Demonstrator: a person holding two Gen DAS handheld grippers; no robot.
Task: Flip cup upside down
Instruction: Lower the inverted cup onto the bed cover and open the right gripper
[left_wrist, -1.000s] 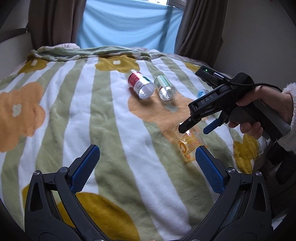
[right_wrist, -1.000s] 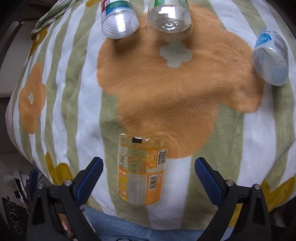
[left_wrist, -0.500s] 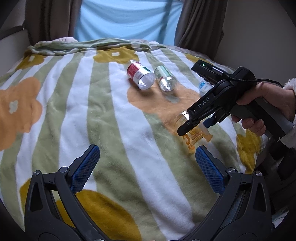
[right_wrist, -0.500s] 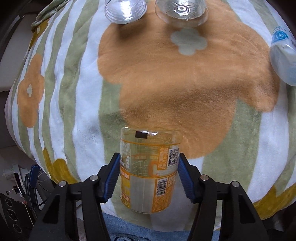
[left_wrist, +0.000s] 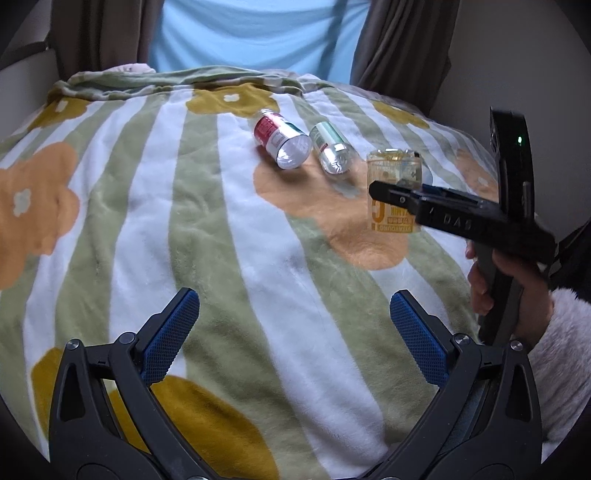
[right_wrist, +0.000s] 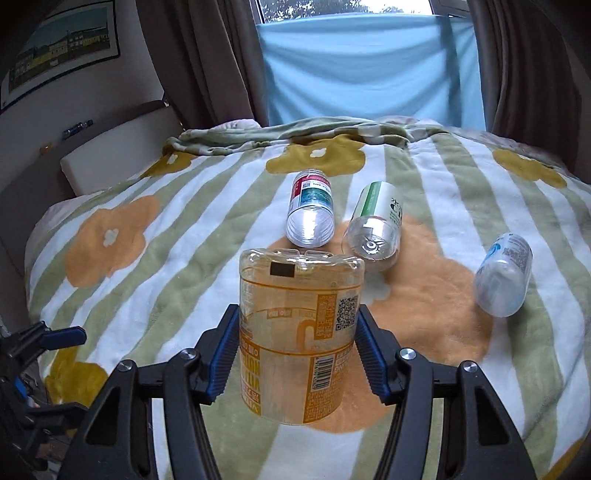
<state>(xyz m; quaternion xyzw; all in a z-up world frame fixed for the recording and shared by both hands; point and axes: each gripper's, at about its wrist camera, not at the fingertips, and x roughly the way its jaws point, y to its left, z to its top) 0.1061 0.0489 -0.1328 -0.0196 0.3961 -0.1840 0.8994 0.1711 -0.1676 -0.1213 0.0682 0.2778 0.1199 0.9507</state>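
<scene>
Right gripper (right_wrist: 293, 360): your jaws are clamped on the cup (right_wrist: 299, 332), blue pads pressed on opposite sides of its orange label at mid-height. In the right wrist view the cup sits dead centre, closed base up at 12 o'clock, label text reading inverted. From the left wrist view the cup (left_wrist: 394, 192) stands vertical at about 2 o'clock, clear of the blanket (left_wrist: 207, 229), with the gripper body crossing its middle. Judgement: a mid-height grip lets the cup turn about its own centre, so the flip looks largely done and the set-down remains.

Left gripper (left_wrist: 293, 332): jaws wide apart, nothing between them, hovering low over the near part of the bed, well apart from the cup. Likely parked there to keep out of your rotation path.

Other items: the red-label bottle (right_wrist: 310, 214) and green-label bottle (right_wrist: 375, 229) lie on their sides just beyond the cup at 12 to 1 o'clock; the blue-label bottle (right_wrist: 504, 275) lies at 3 o'clock.

Risk, as judged: the blanket is soft and uneven, so the open rim may tip on release. Lower onto the flat orange patch, short of the two bottles.
</scene>
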